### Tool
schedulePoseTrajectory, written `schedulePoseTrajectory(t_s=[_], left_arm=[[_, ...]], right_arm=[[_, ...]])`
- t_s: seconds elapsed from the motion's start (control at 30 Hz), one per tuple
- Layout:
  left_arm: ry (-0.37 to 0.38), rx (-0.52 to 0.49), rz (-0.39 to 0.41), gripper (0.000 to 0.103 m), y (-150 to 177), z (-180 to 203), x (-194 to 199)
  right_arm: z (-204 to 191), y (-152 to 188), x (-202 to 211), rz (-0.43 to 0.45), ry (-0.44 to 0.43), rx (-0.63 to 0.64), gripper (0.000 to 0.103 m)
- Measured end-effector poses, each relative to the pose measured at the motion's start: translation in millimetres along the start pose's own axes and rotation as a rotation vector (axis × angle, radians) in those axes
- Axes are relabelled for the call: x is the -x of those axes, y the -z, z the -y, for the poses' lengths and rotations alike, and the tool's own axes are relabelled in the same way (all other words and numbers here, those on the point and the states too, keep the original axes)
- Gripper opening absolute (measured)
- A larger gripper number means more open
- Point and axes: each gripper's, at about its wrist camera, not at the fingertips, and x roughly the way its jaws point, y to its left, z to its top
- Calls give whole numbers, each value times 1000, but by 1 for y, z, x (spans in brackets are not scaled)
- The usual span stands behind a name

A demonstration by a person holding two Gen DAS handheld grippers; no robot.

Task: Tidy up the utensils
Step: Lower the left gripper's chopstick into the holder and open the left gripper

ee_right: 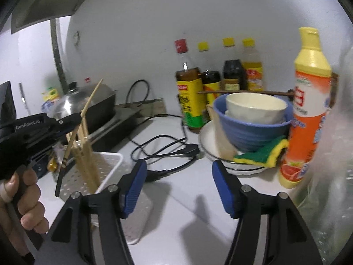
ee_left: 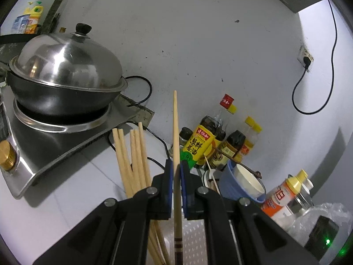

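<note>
one chopstick (ee_left: 175,132) clamped in left gripper (ee_left: 176,167), right gripper (ee_right: 178,176) released, empty

Chopsticks and their white holder

One pale wooden chopstick (ee_left: 175,132) with dark bands near its thick end stands tip-up toward 12 o'clock, above a white perforated holder (ee_right: 110,161); at its 9 o'clock, more plain chopsticks (ee_left: 132,154) lean upright in the holder.

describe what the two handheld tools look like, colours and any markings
Both are black plastic, angular linkage arms with silver round pivot bolts and ribbed blue rubber pads. The left tool shows white "GenRobot.AI" lettering on its side in the right wrist view. The right tool looks identical. No sleeve is visible on the bare hand.
</note>
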Motion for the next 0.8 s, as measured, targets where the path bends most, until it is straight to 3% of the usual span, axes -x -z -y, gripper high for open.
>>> schedulePoseTrajectory(t_s=[0.17,0.33,0.8], left_arm=[[-3,2,72,6,3,9,-2],[-56,-28,84,6,14,11,-8],[-99,-75,-11,6,31,-1,-4]], right_arm=[[2,3,-1,-8,41,17,62],[0,3,0,1,57,29,62],[-3,5,4,21,52,33,62]])
